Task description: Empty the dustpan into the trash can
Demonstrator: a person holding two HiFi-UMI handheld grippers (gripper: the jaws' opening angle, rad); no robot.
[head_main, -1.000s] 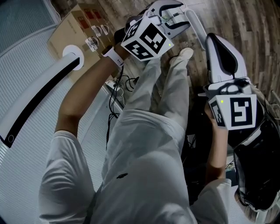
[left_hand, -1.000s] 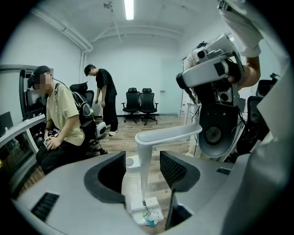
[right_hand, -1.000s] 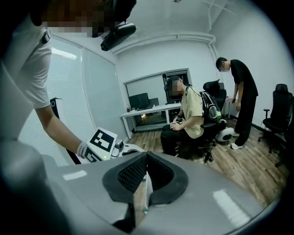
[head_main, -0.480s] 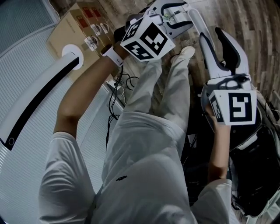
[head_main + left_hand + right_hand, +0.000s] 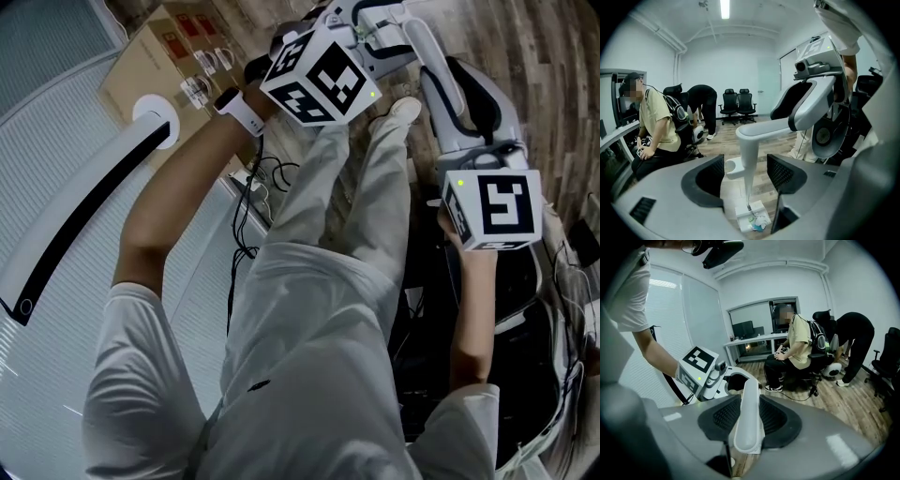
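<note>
A white dustpan [image 5: 751, 218] rests on the wood floor with crumpled paper and teal scraps in it. Its long handle [image 5: 749, 159] rises between the jaws of my left gripper [image 5: 747, 176], which have just been opening and stand open with a gap on each side. Higher up, the handle [image 5: 433, 70] bends over towards my right gripper [image 5: 459, 89]. There the grip end [image 5: 750, 413] lies between the right gripper's [image 5: 749, 416] jaws, which have just been closing and press on both its sides. I cannot make out a trash can for certain.
A cardboard box [image 5: 159, 56] and cables [image 5: 248, 197] lie on the floor to the left of my legs. A seated person [image 5: 656, 126], a bending person [image 5: 703, 101] and office chairs [image 5: 738, 101] fill the room beyond. A dark mass [image 5: 525, 319] sits at the lower right.
The right gripper's jaws, shut beside the handle a second ago, spread apart and now sit around its grip end. The left gripper has hardly moved.
</note>
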